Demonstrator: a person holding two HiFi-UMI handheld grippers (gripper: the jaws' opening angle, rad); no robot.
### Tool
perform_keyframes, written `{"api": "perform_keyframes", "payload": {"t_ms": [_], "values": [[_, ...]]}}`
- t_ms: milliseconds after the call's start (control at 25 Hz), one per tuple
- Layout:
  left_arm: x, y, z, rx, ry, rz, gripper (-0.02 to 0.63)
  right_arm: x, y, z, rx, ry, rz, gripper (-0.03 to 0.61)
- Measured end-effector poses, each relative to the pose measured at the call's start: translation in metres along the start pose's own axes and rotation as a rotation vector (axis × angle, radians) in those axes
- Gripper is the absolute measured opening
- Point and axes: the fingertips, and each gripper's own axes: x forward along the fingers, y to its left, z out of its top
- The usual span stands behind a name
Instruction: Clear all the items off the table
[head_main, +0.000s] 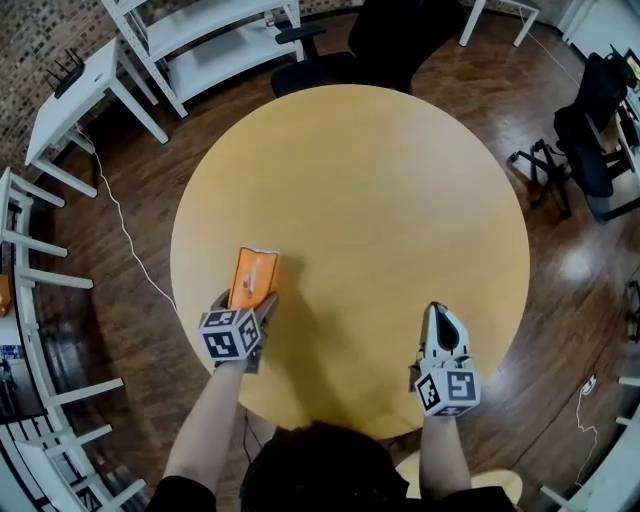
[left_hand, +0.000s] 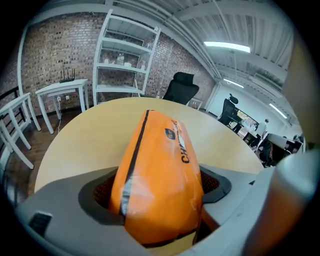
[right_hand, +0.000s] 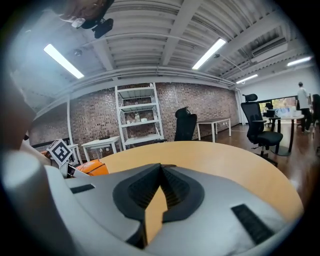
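Note:
An orange snack bag (head_main: 254, 277) lies on the round wooden table (head_main: 380, 200) near its left front edge. My left gripper (head_main: 248, 302) is open and straddles the bag's near end. In the left gripper view the bag (left_hand: 160, 175) fills the gap between the jaws of that gripper (left_hand: 157, 189), one pad on each side, with no clear squeeze. My right gripper (head_main: 436, 310) is shut with nothing in it and hovers over the table's right front; its closed jaws (right_hand: 160, 169) meet in a line. From there the bag (right_hand: 92, 167) shows at the far left.
A black office chair (head_main: 380, 40) stands at the table's far side and another (head_main: 590, 130) at the right. White shelving (head_main: 200, 40) and a small white desk (head_main: 80, 90) stand at the back left. A cable (head_main: 125, 230) runs over the wooden floor.

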Motion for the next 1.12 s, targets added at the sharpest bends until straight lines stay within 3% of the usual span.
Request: {"api": "perform_keyframes", "payload": {"t_ms": [80, 280, 440, 680, 840, 920, 1120], "values": [[0.001, 0.003, 0.000, -0.027, 0.010, -0.011, 0.419, 0.002, 0.005, 0.001, -0.003, 0.005, 0.004, 0.003], [0.009, 0.013, -0.010, -0.192, 0.038, -0.074, 0.453, -0.001, 0.009, -0.001, -0.003, 0.005, -0.001, 0.003], [0.005, 0.014, -0.007, -0.168, 0.027, -0.064, 0.541, -0.006, 0.016, 0.004, -0.007, -0.015, -0.009, 0.003], [-0.029, 0.014, 0.037, -0.075, -0.143, -0.047, 0.534, -0.023, 0.019, 0.016, -0.017, -0.053, -0.043, 0.003], [-0.069, 0.005, 0.093, -0.070, -0.356, -0.093, 0.389, -0.038, 0.024, 0.036, -0.031, -0.104, -0.072, 0.003], [-0.096, 0.001, 0.119, -0.062, -0.481, -0.108, 0.241, -0.048, 0.029, 0.048, -0.040, -0.136, -0.085, 0.003], [-0.147, -0.022, 0.159, -0.036, -0.656, -0.219, 0.105, -0.077, 0.037, 0.082, -0.052, -0.242, -0.116, 0.003]]}}
